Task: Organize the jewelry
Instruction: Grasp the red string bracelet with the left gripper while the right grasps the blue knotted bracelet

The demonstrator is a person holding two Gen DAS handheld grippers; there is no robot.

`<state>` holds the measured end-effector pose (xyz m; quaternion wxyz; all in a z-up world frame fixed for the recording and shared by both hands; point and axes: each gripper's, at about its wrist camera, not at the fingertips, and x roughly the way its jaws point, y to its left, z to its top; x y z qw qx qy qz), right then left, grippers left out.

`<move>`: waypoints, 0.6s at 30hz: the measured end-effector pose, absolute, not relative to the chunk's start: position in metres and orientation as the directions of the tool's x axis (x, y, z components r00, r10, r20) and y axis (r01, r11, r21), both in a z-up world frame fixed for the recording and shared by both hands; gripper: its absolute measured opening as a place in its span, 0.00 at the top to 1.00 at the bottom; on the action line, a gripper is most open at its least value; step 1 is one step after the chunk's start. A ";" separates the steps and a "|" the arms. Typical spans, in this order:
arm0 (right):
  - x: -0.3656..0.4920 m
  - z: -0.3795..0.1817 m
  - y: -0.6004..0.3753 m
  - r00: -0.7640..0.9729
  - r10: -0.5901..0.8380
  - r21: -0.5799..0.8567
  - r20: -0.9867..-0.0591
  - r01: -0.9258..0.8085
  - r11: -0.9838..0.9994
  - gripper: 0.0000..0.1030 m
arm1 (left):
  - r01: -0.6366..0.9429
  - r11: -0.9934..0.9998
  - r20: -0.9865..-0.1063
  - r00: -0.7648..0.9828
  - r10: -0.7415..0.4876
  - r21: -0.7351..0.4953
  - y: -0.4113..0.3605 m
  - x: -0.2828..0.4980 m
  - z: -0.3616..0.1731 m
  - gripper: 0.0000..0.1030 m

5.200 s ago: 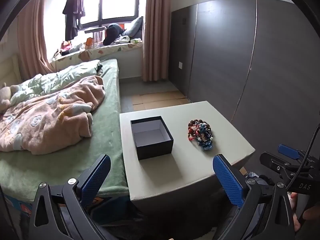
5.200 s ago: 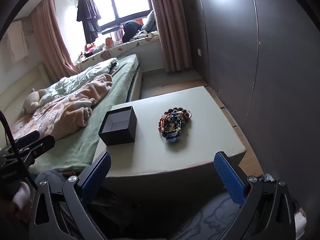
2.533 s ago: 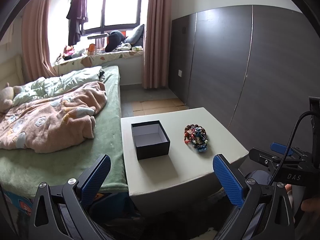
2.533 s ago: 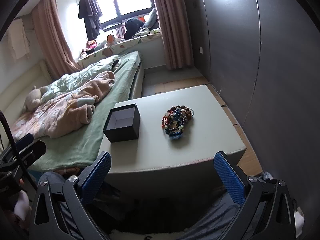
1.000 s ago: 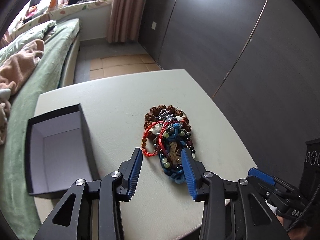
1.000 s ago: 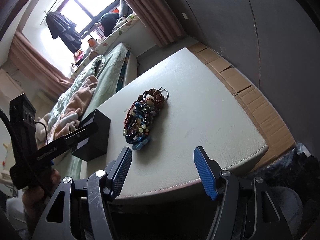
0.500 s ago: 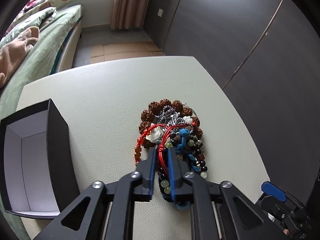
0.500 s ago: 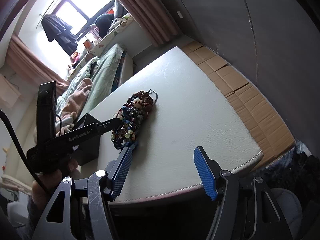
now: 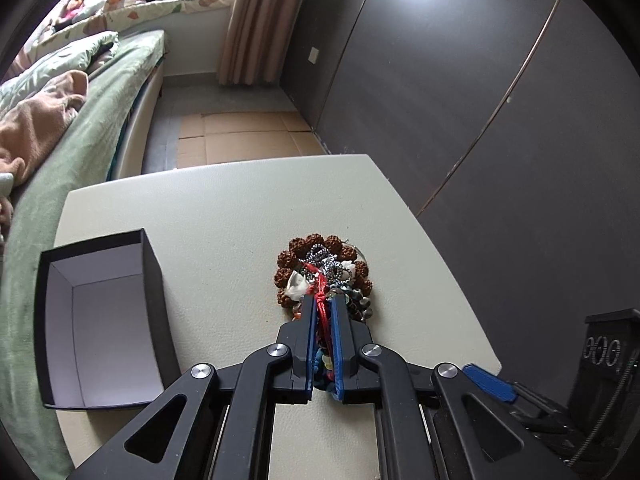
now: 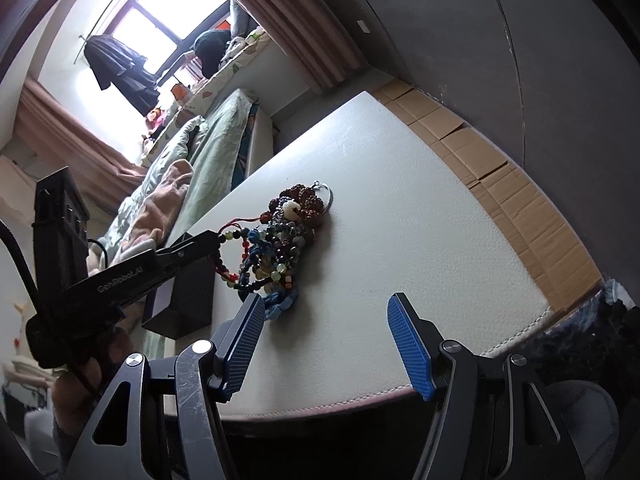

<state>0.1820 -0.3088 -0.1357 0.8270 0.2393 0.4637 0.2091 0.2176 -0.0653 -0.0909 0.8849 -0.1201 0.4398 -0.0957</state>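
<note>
A pile of jewelry (image 9: 324,270) lies on the white table (image 9: 224,216): brown bead bracelet, silver chain, red cord, blue and green beads. My left gripper (image 9: 323,300) is shut on the red cord bracelet (image 9: 321,300) at the pile's near edge. In the right wrist view the left gripper (image 10: 214,240) lifts a beaded strand (image 10: 230,256) off the pile (image 10: 288,220). An open black box (image 9: 100,316) with a white inside stands to the left. My right gripper (image 10: 324,312) is open and empty over the table's near edge.
A bed with a green sheet (image 9: 80,120) and pink blanket (image 9: 36,128) runs along the table's left side. A dark wardrobe wall (image 9: 480,100) stands to the right. Cardboard sheets (image 9: 240,136) cover the floor beyond the table.
My left gripper moved in over the pile and shut on the red cord bracelet. A strand now rises off the pile. My right gripper came closer to the table and stays open.
</note>
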 end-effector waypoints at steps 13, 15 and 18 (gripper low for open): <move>0.196 -0.142 -0.268 0.391 0.596 0.581 -0.701 -0.170 0.796 0.37 | 0.027 0.908 -0.724 0.595 -0.350 -0.417 -0.035 0.197 -0.080 0.97; 0.201 -0.144 -0.260 0.378 0.582 0.560 -0.720 -0.179 0.809 0.37 | 0.019 0.905 -0.726 0.591 -0.352 -0.424 -0.034 0.192 -0.082 0.97; 0.208 -0.146 -0.248 0.359 0.561 0.523 -0.746 -0.205 0.827 0.43 | 0.001 0.908 -0.738 0.582 -0.341 -0.419 -0.032 0.187 -0.088 0.97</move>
